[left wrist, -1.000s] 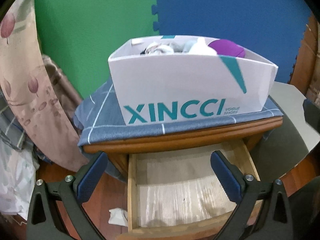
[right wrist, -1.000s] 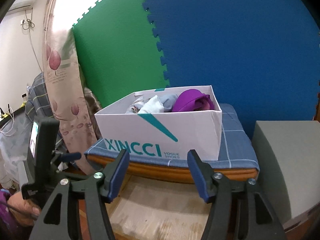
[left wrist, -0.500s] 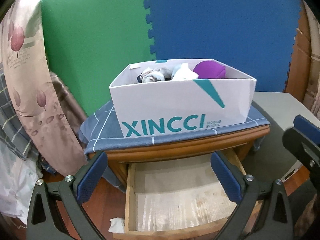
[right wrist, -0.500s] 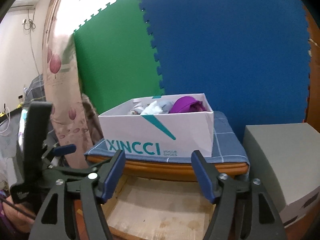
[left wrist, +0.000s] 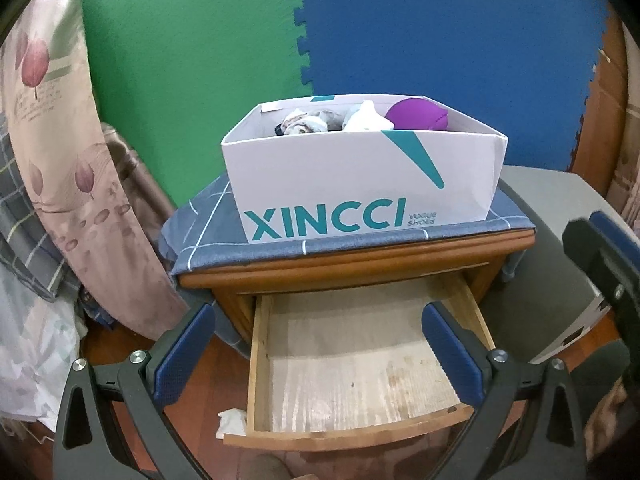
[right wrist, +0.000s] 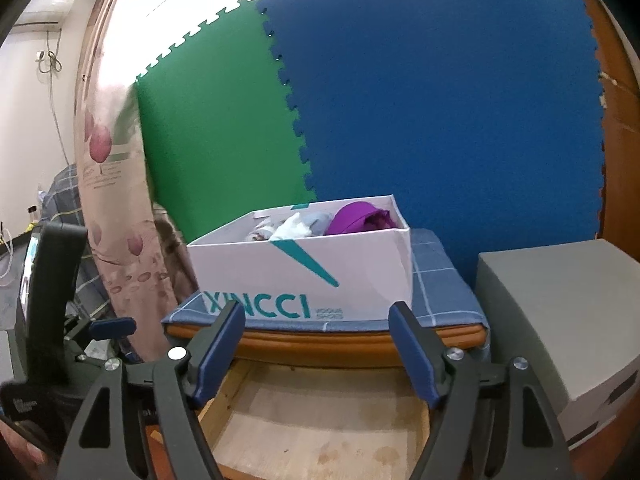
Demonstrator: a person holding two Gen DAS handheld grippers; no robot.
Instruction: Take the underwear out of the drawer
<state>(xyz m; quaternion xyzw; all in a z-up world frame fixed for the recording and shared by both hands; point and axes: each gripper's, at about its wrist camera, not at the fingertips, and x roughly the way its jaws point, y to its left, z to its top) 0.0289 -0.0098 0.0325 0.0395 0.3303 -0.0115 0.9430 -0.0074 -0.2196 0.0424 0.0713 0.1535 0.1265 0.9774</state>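
A wooden nightstand has its drawer [left wrist: 256, 364] pulled open; only its paper-lined bottom shows, with nothing in it. On top stands a white XINCCI shoe box [left wrist: 360, 184] holding rolled underwear: a purple piece [left wrist: 416, 116], a white piece [left wrist: 366, 120] and a grey piece [left wrist: 304, 122]. The box [right wrist: 304, 272] and the purple piece [right wrist: 360, 218] also show in the right wrist view. My left gripper [left wrist: 320, 352] is open and empty above the drawer. My right gripper [right wrist: 318, 348] is open and empty in front of the nightstand's top edge.
A blue checked cloth [left wrist: 208, 232] covers the nightstand top. A grey box [right wrist: 568, 312] stands to the right. A floral curtain [left wrist: 80, 184] hangs at the left. Green and blue foam mats [right wrist: 440, 120] line the wall. A white scrap [left wrist: 230, 422] lies on the floor.
Both grippers have drawn back and up from the nightstand, so box and drawer look smaller. The right gripper has come into the left wrist view at the right edge.
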